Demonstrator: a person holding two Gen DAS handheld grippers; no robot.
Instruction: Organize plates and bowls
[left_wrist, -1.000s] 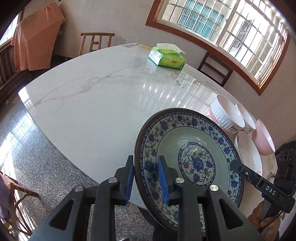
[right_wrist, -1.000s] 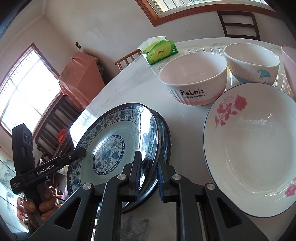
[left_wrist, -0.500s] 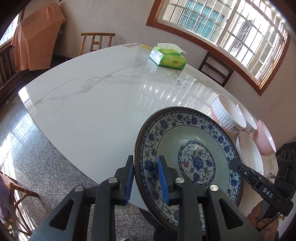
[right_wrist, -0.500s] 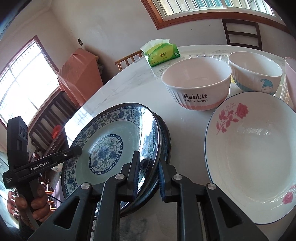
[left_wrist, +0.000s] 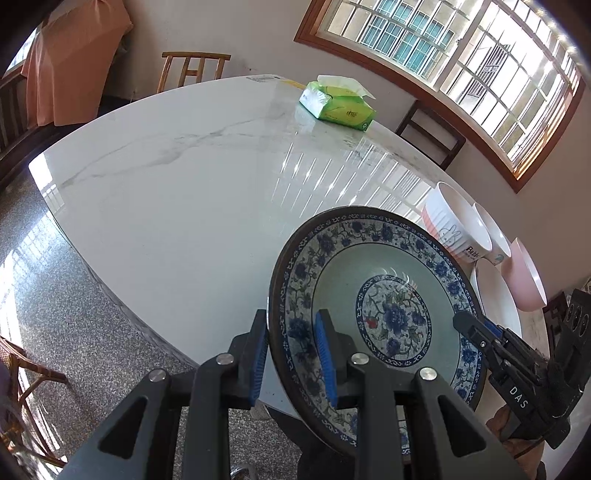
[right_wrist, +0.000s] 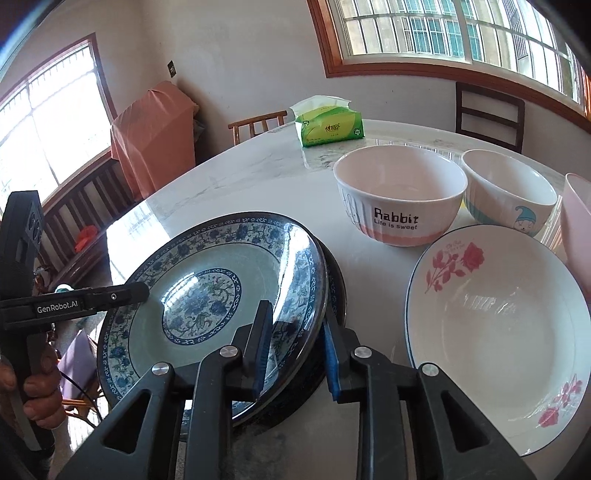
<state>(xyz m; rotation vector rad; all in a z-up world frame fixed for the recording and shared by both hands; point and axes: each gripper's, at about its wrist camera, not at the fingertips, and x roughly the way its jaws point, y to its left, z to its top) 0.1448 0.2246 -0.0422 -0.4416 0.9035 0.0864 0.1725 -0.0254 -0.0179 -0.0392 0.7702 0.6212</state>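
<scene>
Both grippers grip the rim of the same blue-patterned plate from opposite sides. In the left wrist view the left gripper (left_wrist: 291, 354) is closed on the near-left rim of the blue plate (left_wrist: 384, 291), one blue pad (left_wrist: 258, 354) behind the rim and the other on the plate's face. The right gripper (left_wrist: 476, 328) reaches in from the right and meets the far-right rim.

In the right wrist view the right gripper (right_wrist: 295, 347) straddles the near rim of the blue plate (right_wrist: 207, 273), its jaws partly open, with one pad on the inner face and the other outside. A second dark-rimmed plate (right_wrist: 338, 288) lies directly under it, showing only along the right edge. The left gripper (right_wrist: 136, 291) touches the plate's left rim, held by a hand (right_wrist: 38, 395).

To the right on the white marble table (right_wrist: 258, 177) sits a white plate with roses (right_wrist: 498, 332). Beyond it stand a bowl marked "Rabbit" (right_wrist: 399, 199), a smaller bowl with a gnome (right_wrist: 509, 192) and, at the right edge, a pink bowl (right_wrist: 576, 225). A green tissue pack (right_wrist: 328, 125) rests at the far side of the table.
</scene>
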